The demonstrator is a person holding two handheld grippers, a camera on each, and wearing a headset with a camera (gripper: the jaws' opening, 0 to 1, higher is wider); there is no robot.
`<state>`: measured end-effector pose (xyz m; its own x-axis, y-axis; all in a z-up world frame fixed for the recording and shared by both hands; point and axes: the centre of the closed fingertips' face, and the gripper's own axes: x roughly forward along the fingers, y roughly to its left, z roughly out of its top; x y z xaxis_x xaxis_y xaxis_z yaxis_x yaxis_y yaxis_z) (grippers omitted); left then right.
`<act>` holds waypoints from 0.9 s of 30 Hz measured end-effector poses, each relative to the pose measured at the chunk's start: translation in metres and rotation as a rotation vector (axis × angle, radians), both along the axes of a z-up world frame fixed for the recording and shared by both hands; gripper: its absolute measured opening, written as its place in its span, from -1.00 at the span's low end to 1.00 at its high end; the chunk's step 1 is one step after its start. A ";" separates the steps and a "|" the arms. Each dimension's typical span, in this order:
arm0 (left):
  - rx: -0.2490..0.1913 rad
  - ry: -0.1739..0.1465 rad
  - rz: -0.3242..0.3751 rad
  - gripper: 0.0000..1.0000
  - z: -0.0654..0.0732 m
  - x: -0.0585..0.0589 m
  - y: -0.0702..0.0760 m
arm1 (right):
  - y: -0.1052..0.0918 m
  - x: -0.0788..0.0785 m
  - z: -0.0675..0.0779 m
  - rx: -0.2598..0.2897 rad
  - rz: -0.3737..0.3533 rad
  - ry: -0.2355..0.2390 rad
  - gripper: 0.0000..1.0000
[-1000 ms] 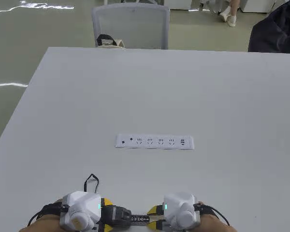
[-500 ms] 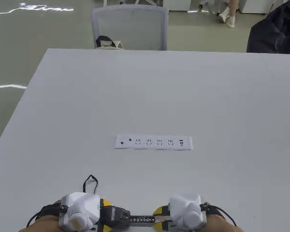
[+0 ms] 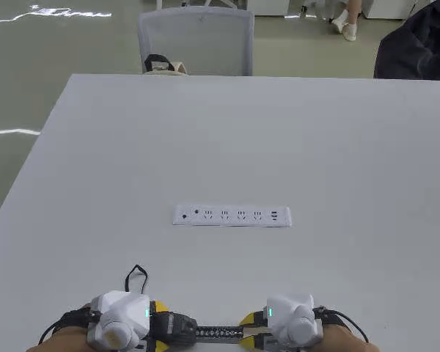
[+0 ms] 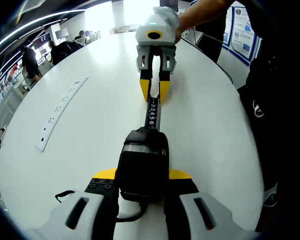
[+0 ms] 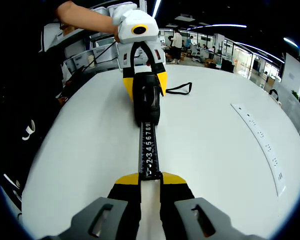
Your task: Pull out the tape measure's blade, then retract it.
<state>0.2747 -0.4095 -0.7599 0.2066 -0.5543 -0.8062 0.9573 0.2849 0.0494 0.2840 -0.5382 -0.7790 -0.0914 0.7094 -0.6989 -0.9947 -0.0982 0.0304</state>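
Note:
A black tape measure case (image 4: 142,162) sits between the yellow-tipped fingers of my left gripper (image 4: 142,175), which is shut on it. Its black blade with white numbers (image 5: 148,147) runs out a short way across the white table. My right gripper (image 5: 150,176) is shut on the blade's end. In the head view the case (image 3: 177,328) is at the bottom edge with the left gripper (image 3: 160,326) on it, the blade (image 3: 218,334) stretches right to the right gripper (image 3: 248,331). A black wrist loop (image 3: 136,276) lies behind the case.
A white power strip (image 3: 231,216) lies flat in the middle of the table (image 3: 242,147). A grey chair (image 3: 196,38) stands at the far edge with a bag on it. People sit beyond the table in the room.
My right gripper has moved right, away from the case, and more blade shows between the two grippers. The left gripper has stayed put.

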 end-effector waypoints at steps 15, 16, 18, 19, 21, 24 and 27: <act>0.007 0.033 0.018 -0.41 -0.005 -0.003 0.003 | -0.022 0.000 -0.002 -0.014 -0.010 0.013 -0.78; -0.006 0.002 0.005 -0.41 -0.003 -0.001 0.002 | -0.024 0.000 -0.002 -0.015 -0.007 0.008 -0.78; 0.023 -0.011 -0.009 -0.41 -0.002 -0.005 0.004 | -0.026 0.001 0.000 -0.009 -0.014 0.009 -0.78; 0.043 -0.023 -0.027 -0.42 -0.002 -0.007 0.004 | -0.027 0.001 -0.001 -0.013 -0.009 0.005 -0.78; 0.033 -0.019 -0.023 -0.41 -0.004 -0.007 0.003 | -0.031 0.000 -0.003 -0.019 -0.006 0.002 -0.78; 0.020 0.005 -0.009 -0.42 -0.003 -0.004 0.004 | -0.033 0.001 -0.005 -0.023 -0.011 0.001 -0.78; 0.014 0.012 -0.005 -0.42 -0.003 -0.005 0.004 | -0.034 0.002 -0.002 -0.018 -0.017 0.003 -0.78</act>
<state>0.2700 -0.4060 -0.7632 0.1943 -0.5438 -0.8164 0.9593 0.2792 0.0424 0.2863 -0.5723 -0.7815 -0.0816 0.6980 -0.7114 -0.9961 -0.0804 0.0354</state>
